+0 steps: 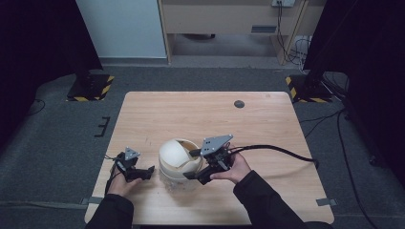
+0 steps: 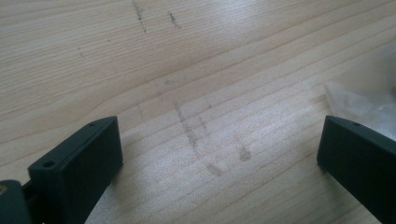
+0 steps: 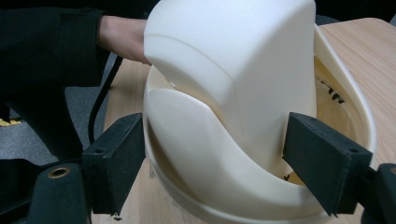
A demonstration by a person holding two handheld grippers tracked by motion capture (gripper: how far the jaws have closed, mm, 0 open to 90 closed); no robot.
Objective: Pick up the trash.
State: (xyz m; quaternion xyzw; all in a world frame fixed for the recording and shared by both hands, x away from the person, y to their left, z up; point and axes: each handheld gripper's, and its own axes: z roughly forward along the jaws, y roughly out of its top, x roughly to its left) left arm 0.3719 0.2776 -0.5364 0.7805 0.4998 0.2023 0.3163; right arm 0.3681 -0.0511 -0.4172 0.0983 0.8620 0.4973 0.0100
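A cream bin with a domed swing lid [image 1: 177, 160] stands near the table's front edge, between my two grippers. In the right gripper view the lid [image 3: 233, 70] is tilted, and the bin's inside shows to its right. My right gripper [image 1: 191, 164] comes in from the bin's right. Its jaws [image 3: 212, 154] press on the two sides of the lid's lower part. To the left of the bin my left gripper [image 1: 145, 172] is open. It hangs low over bare wood [image 2: 219, 154], nothing between its jaws.
A bit of clear plastic [image 2: 364, 100] lies at the bin's foot, close to the left gripper's far jaw. A thick black cable [image 1: 282, 150] trails right from the right gripper across the wooden table [image 1: 215, 114]. A small dark disc [image 1: 239, 104] lies near the far edge.
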